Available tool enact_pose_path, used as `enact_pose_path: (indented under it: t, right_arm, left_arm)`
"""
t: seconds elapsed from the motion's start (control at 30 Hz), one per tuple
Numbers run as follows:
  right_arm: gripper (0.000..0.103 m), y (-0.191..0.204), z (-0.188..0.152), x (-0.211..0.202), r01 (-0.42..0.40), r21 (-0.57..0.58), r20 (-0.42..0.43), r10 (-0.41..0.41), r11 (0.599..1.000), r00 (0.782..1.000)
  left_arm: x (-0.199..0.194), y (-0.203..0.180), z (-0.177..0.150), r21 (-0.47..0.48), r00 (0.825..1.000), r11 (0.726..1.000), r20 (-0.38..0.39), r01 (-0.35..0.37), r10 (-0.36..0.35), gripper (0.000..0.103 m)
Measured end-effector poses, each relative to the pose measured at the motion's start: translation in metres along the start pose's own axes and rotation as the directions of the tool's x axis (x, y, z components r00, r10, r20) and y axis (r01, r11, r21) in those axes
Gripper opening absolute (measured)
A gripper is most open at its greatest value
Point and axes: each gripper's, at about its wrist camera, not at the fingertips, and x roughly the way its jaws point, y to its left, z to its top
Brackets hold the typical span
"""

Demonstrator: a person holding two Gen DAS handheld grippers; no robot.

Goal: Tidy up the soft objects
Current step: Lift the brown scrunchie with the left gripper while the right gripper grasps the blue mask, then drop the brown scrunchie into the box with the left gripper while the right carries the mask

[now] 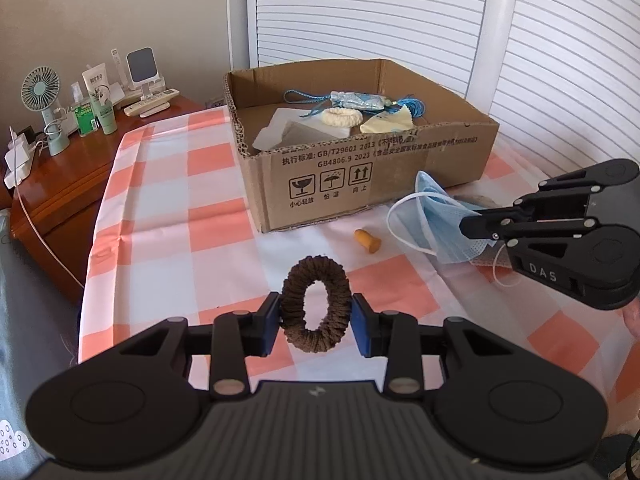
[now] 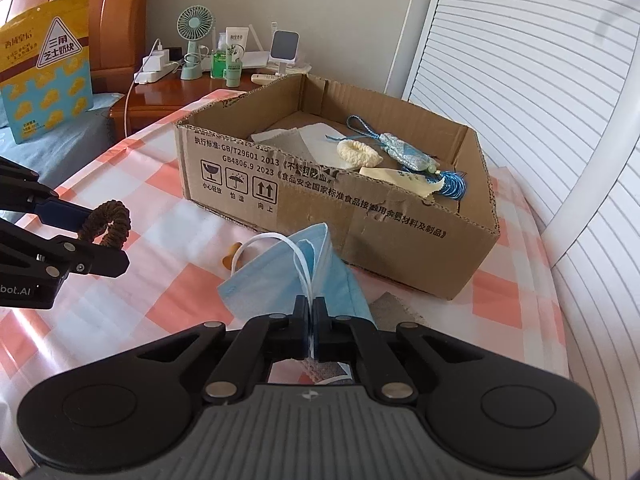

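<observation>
My left gripper (image 1: pixel 315 318) is shut on a brown fuzzy hair tie (image 1: pixel 316 305), which stands upright between the blue pads above the checked cloth. The same hair tie (image 2: pixel 109 222) shows at the left of the right wrist view, pinched in the left gripper (image 2: pixel 102 236). My right gripper (image 2: pixel 311 320) is shut on a blue face mask (image 2: pixel 280 280), which hangs folded from its tips with white ear loops free. From the left wrist view the right gripper (image 1: pixel 468 226) holds that mask (image 1: pixel 440 224) just right of the cardboard box (image 1: pixel 360 176). The box (image 2: pixel 360 216) holds a cream hair tie (image 2: pixel 358 152), a blue tasselled pouch (image 2: pixel 404 154) and cloths.
A small orange earplug (image 1: pixel 367 240) lies on the pink-and-white checked cloth (image 1: pixel 168 208) in front of the box. A grey cloth piece (image 2: pixel 394 306) lies under the mask. A wooden nightstand (image 1: pixel 60 184) at left carries a fan, bottles and chargers. White slatted doors stand behind.
</observation>
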Motion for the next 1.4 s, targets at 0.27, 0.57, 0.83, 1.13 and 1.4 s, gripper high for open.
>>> enact_pose_path:
  t: [0.27,0.57,0.83,1.13,1.4]
  right_arm:
    - [0.003,-0.002,0.006,-0.037,-0.013,-0.043,0.054,0.015,0.999,0.998]
    - [0.003,-0.011,0.024,-0.073,0.0,-0.077,0.138,0.011,0.997,0.99]
    - [0.003,-0.035,0.05,-0.072,0.028,-0.057,0.191,-0.017,0.998,0.982]
    - [0.003,-0.062,0.076,-0.049,0.043,-0.023,0.203,-0.038,0.999,0.979]
    - [0.003,-0.079,0.087,-0.027,0.048,0.014,0.176,-0.049,0.999,0.983]
  left_arm:
    - [-0.017,-0.003,0.009,0.04,1.0,0.999,0.001,0.03,-0.03,0.036]
    - [-0.035,-0.009,0.04,0.101,0.997,0.993,0.04,0.065,-0.069,0.036]
    - [-0.015,-0.008,0.107,0.155,0.994,0.987,0.093,0.042,-0.057,0.036]
    - [0.07,0.011,0.187,0.106,0.998,0.994,0.052,-0.025,0.02,0.036]
    - [0.114,0.035,0.205,-0.029,0.992,0.993,0.046,-0.114,0.116,0.093]
